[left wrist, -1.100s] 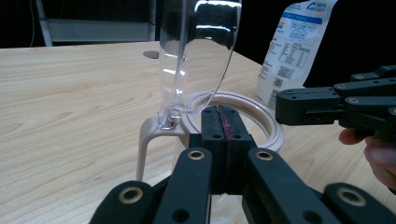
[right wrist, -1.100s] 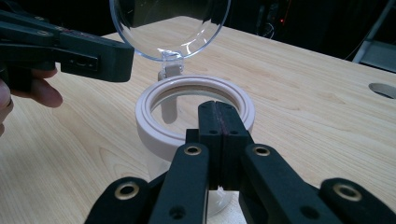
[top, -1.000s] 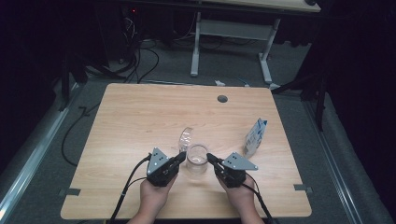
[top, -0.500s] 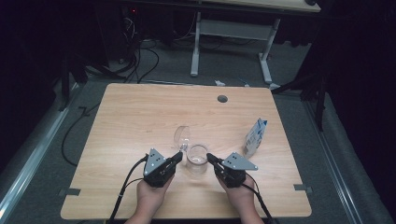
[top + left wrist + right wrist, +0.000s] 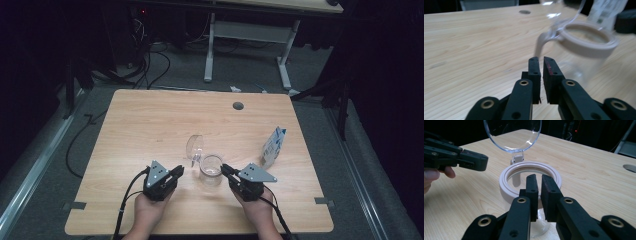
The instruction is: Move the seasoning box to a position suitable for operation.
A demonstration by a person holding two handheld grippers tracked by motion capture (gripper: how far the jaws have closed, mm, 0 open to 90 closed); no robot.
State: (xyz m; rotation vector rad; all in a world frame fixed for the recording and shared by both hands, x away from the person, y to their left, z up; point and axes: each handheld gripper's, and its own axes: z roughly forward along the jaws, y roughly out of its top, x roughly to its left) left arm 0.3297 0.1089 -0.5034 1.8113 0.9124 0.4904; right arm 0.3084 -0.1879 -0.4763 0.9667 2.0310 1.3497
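Clear jar [image 5: 211, 169] between both grippers, just beyond each pair's slightly parted, seemingly empty jaws.

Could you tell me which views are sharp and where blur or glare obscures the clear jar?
High view: table evenly lit, surroundings dark, jar small but crisp. Left gripper view: jar blurred, jaws sharp. Right gripper view: jar rim sharp, highlights glinting on the raised lid.

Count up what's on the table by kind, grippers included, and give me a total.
Clear jar with hinged lid: 1
Blue and white carton: 1
Grippers, the left gripper and the right gripper: 2
Total: 4
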